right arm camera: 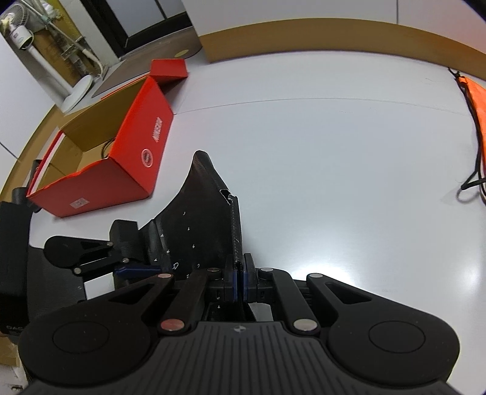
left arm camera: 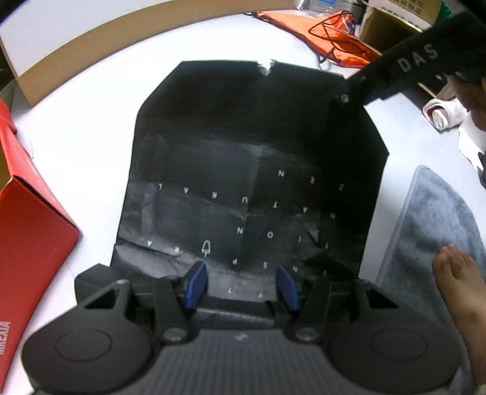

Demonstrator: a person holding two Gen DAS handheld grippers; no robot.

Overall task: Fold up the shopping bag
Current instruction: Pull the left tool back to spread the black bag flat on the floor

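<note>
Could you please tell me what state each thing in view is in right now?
black shopping bag: flattened, creased, one edge lifted.
right gripper: shut on the bag's edge.
left gripper: jaws apart over the bag's near edge, gripping nothing.
red box: open, lying on the table.
orange drawstring bag: lying loose, cords slack.
grey towel: lying flat beside the bag.

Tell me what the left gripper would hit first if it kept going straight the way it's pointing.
Most likely the black paper shopping bag lying flat on the white surface. The left gripper points down at its printed panel with open jaws; depth is hard to judge.
</note>
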